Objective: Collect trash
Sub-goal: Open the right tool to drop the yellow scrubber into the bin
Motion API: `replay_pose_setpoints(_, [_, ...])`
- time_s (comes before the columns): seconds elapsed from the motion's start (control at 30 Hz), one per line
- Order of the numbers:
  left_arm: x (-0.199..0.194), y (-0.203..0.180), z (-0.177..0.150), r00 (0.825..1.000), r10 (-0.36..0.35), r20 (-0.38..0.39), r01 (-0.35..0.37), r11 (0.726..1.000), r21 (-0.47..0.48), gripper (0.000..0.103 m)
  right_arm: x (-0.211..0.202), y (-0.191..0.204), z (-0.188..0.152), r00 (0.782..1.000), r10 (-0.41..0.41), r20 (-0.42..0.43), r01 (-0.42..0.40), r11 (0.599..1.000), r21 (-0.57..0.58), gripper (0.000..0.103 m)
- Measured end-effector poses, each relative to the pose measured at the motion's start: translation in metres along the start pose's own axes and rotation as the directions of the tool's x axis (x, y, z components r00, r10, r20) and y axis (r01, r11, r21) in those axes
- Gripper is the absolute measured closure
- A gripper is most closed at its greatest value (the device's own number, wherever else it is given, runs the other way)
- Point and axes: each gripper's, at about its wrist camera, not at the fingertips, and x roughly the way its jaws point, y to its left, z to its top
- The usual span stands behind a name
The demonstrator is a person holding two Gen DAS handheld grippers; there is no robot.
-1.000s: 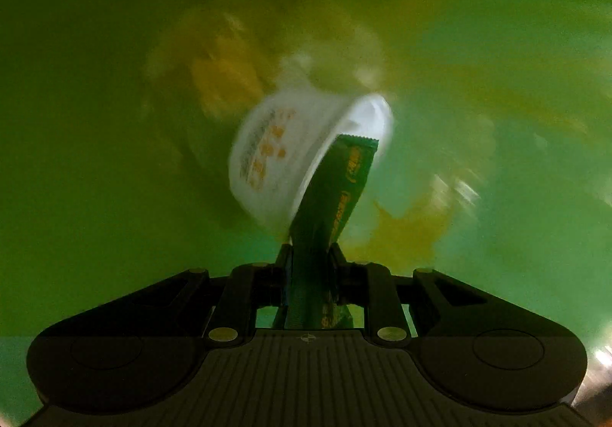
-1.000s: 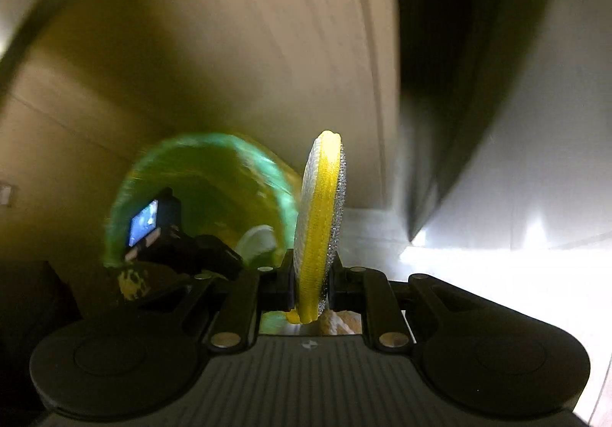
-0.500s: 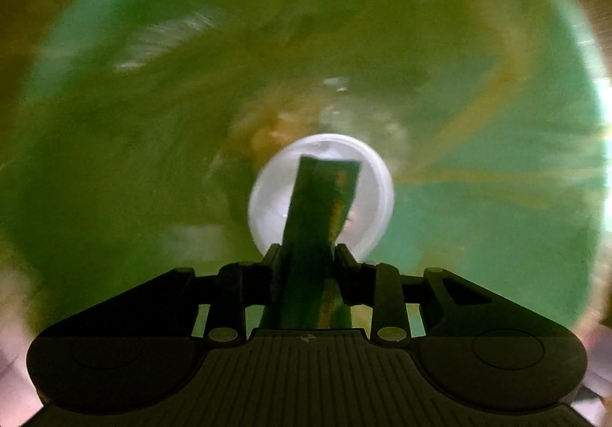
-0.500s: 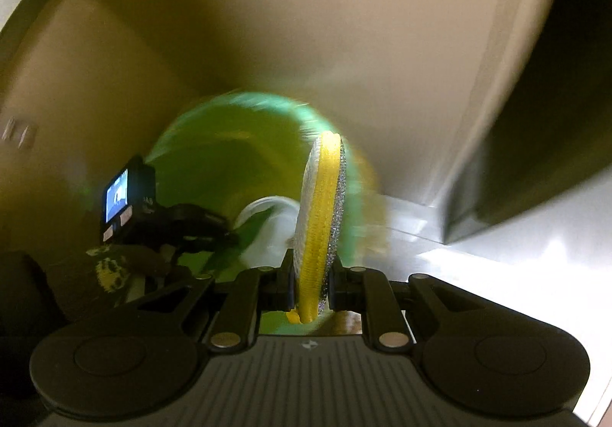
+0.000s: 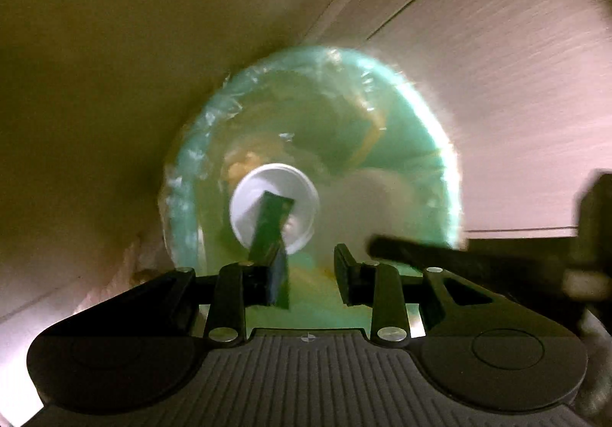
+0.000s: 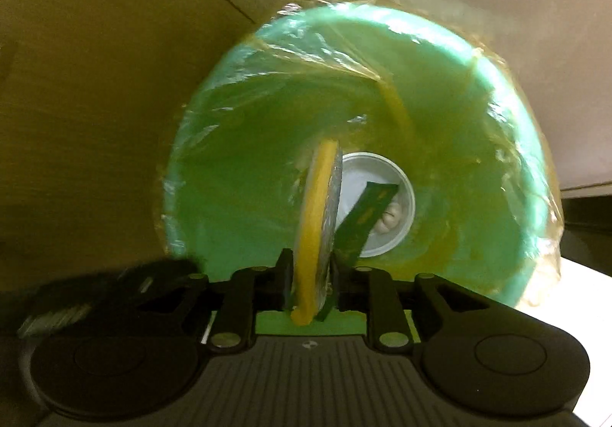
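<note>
A round green bin (image 6: 229, 178) with a clear liner fills the right wrist view and sits smaller below in the left wrist view (image 5: 420, 144). A white cup (image 5: 252, 205) (image 6: 367, 174) lies at its bottom. A green wrapper (image 5: 271, 220) (image 6: 367, 216) leans out of the cup, its lower end beside one finger of my left gripper (image 5: 304, 281). That gripper is open and its pads do not press the wrapper. My right gripper (image 6: 310, 285) hangs over the bin mouth with a yellow sponge (image 6: 315, 205) upright between its jaws. Those jaws are opening and the pads still touch the sponge.
Beige cabinet panels (image 5: 153, 44) surround the bin. A pale floor strip (image 6: 573, 293) lies to the right. The right gripper shows as a dark blur (image 5: 440, 255) in the left wrist view. The left gripper blurs at the lower left (image 6: 95, 293) of the right wrist view.
My left gripper opened, let go of the wrapper and rose out of the bin. My right gripper carried the sponge over the bin mouth, and its jaws stand slightly wider.
</note>
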Motion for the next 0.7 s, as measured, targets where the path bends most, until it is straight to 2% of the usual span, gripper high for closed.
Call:
replay_pose_setpoints(0.07, [-0.022,-0.004,-0.007,0.999,-0.033,0.018,0.033,0.999,-0.001,0.071,-0.007,0.007,0.005,1.0,-0.025,0.007,0.025,0.999,-0.021,0.074])
replay_pose_setpoints(0.17, [-0.049,-0.014,-0.012,0.994,-0.099,0.052,0.098,0.995,0.032,0.071,-0.034,0.018,0.007,0.998,-0.053,0.028,0.054,0.997,-0.048,0.074])
replay_pose_setpoints(0.23, [-0.073,-0.026,-0.015,0.982,-0.183,0.046,0.18,0.981,0.066,0.07,-0.058,0.027,0.006,0.995,-0.081,0.058,0.085,0.993,-0.076,0.074])
replay_pose_setpoints(0.33, [-0.127,-0.046,-0.02,0.965,-0.238,0.107,0.216,0.959,0.182,0.07,-0.098,0.045,0.01,0.985,-0.119,0.127,0.135,0.983,-0.126,0.074])
replay_pose_setpoints(0.4, [-0.162,-0.053,-0.021,0.94,-0.304,0.156,0.268,0.939,0.214,0.07,-0.129,0.061,0.009,0.97,-0.143,0.195,0.178,0.968,-0.177,0.069])
replay_pose_setpoints(0.47, [-0.193,-0.047,-0.022,0.885,-0.424,0.192,0.384,0.898,0.213,0.07,-0.155,0.083,0.003,0.936,-0.202,0.287,0.277,0.928,-0.248,0.066])
replay_pose_setpoints(0.5, [-0.203,-0.04,-0.024,0.853,-0.481,0.203,0.443,0.873,0.206,0.07,-0.163,0.094,-0.002,0.91,-0.242,0.338,0.344,0.894,-0.287,0.063])
replay_pose_setpoints(0.53, [-0.213,-0.032,-0.026,0.831,-0.515,0.21,0.479,0.855,0.197,0.07,-0.17,0.105,-0.008,0.88,-0.281,0.383,0.414,0.85,-0.326,0.062])
replay_pose_setpoints(0.57, [-0.221,-0.023,-0.03,0.827,-0.518,0.216,0.485,0.853,0.192,0.07,-0.174,0.115,-0.016,0.851,-0.311,0.422,0.472,0.805,-0.359,0.06])
replay_pose_setpoints(0.6, [-0.229,-0.014,-0.035,0.833,-0.505,0.225,0.472,0.861,0.189,0.071,-0.176,0.121,-0.022,0.835,-0.327,0.442,0.504,0.778,-0.376,0.059])
replay_pose_setpoints(0.63, [-0.235,-0.003,-0.04,0.837,-0.491,0.241,0.456,0.87,0.188,0.071,-0.179,0.126,-0.028,0.823,-0.344,0.451,0.524,0.765,-0.373,0.059])
replay_pose_setpoints(0.7, [-0.25,0.02,-0.046,0.828,-0.49,0.274,0.451,0.871,0.195,0.071,-0.184,0.128,-0.036,0.817,-0.372,0.44,0.534,0.777,-0.334,0.059])
